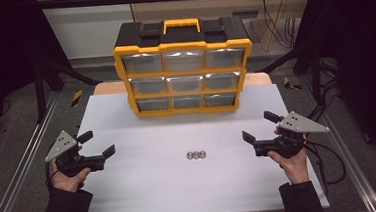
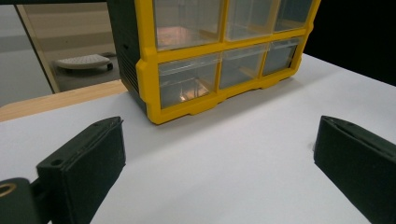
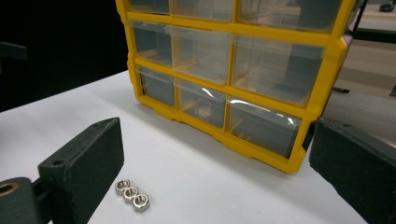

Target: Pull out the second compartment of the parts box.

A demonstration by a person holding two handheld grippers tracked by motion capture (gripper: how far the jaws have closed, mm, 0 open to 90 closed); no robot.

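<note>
Metal nuts [image 1: 196, 155] midway between open left tongs [image 1: 100, 143], right tongs [image 1: 257, 126].

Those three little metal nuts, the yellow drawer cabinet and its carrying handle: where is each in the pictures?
Metal nuts [image 1: 196, 155]: high view, on the middle nut of the row.
Yellow drawer cabinet [image 1: 184, 74]: high view, on the yellow frame above the centre drawer.
Carrying handle [image 1: 181, 23]: high view, on the handle's top bar.

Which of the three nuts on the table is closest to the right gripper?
The rightmost nut of the row; it lies on the side towards the right gripper.
</note>
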